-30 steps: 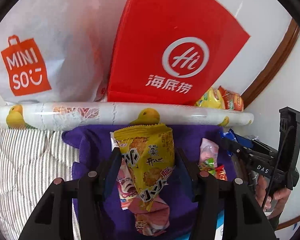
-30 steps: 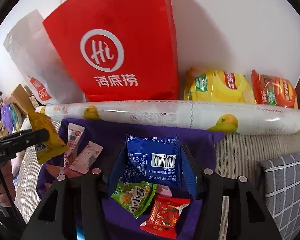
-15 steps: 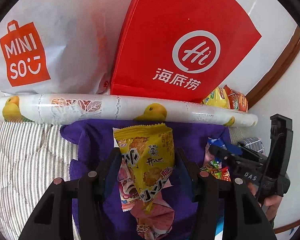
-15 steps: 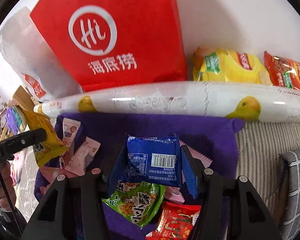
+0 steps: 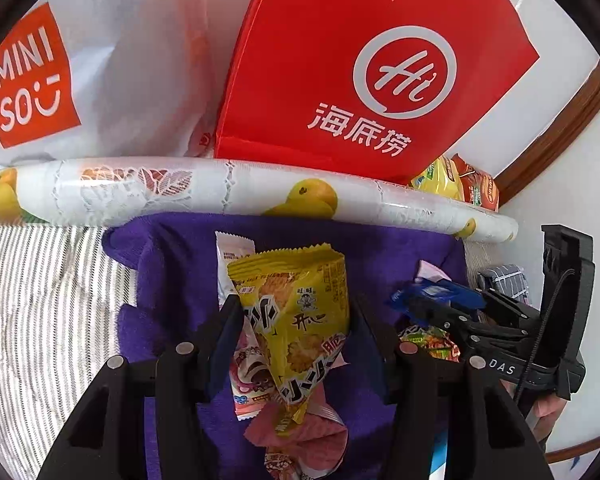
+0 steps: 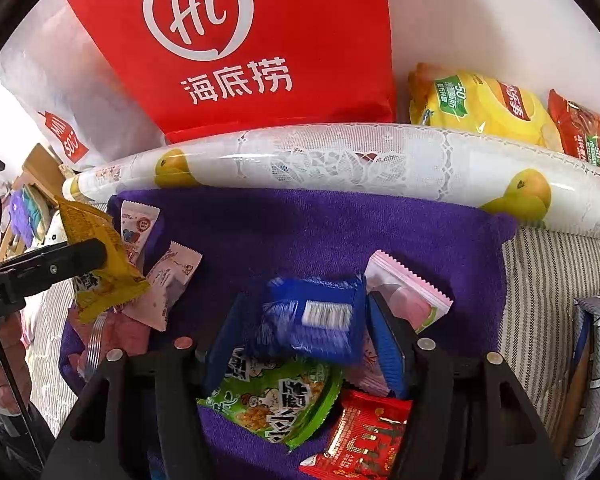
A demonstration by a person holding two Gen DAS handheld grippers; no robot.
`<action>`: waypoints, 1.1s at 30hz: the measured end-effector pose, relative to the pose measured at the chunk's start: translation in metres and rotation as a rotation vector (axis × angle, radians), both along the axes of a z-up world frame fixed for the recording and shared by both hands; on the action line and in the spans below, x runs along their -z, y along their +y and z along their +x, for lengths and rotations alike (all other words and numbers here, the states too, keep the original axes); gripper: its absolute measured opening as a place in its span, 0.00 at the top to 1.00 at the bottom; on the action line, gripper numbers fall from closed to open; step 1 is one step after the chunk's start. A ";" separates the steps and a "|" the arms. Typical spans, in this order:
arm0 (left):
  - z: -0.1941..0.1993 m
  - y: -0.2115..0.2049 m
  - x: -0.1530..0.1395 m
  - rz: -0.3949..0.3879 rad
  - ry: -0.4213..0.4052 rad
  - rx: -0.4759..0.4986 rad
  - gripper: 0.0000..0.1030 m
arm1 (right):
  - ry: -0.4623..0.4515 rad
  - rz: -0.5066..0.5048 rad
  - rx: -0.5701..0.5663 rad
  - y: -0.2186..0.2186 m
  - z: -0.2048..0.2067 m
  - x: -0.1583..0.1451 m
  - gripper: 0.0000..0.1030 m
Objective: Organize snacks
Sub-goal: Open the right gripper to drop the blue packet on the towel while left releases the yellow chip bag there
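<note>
My left gripper (image 5: 292, 320) is shut on a yellow snack packet (image 5: 296, 320) and holds it above a purple towel (image 5: 180, 264); it also shows in the right wrist view (image 6: 100, 264). My right gripper (image 6: 304, 324) holds a blue snack packet (image 6: 312, 324), which is motion-blurred and looks to be slipping from the jaws. Pink and white packets (image 5: 296, 432) lie under the left gripper. A green packet (image 6: 276, 404), a red packet (image 6: 360, 436) and a pink-edged packet (image 6: 408, 300) lie on the towel by the right gripper.
A red paper bag (image 5: 364, 64) and a white Miniso bag (image 5: 60, 68) stand behind a rolled duck-print sheet (image 5: 228, 188). Yellow (image 6: 480, 108) and orange chip bags (image 6: 584, 128) lie at the back right. Striped bedding (image 5: 40, 300) surrounds the towel.
Both grippers have moved forward and lower toward the towel. The blue packet in the right gripper has gone blurred and tilted, its jaws slightly wider.
</note>
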State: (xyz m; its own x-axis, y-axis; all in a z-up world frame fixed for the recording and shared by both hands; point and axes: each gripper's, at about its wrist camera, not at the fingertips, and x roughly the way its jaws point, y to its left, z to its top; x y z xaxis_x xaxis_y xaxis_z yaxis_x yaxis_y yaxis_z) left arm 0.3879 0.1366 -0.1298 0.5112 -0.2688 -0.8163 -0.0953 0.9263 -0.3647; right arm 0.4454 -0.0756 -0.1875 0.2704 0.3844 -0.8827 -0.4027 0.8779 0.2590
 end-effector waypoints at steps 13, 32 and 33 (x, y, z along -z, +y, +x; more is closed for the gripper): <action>0.005 -0.008 0.010 -0.022 0.030 0.029 0.49 | -0.053 0.029 0.038 -0.014 -0.002 -0.026 0.32; -0.005 -0.018 -0.019 0.015 -0.017 0.061 0.36 | -0.211 -0.097 0.043 -0.010 -0.019 -0.064 0.32; -0.006 -0.020 -0.022 0.021 -0.022 0.065 0.36 | -0.213 -0.098 0.050 -0.012 -0.020 -0.066 0.31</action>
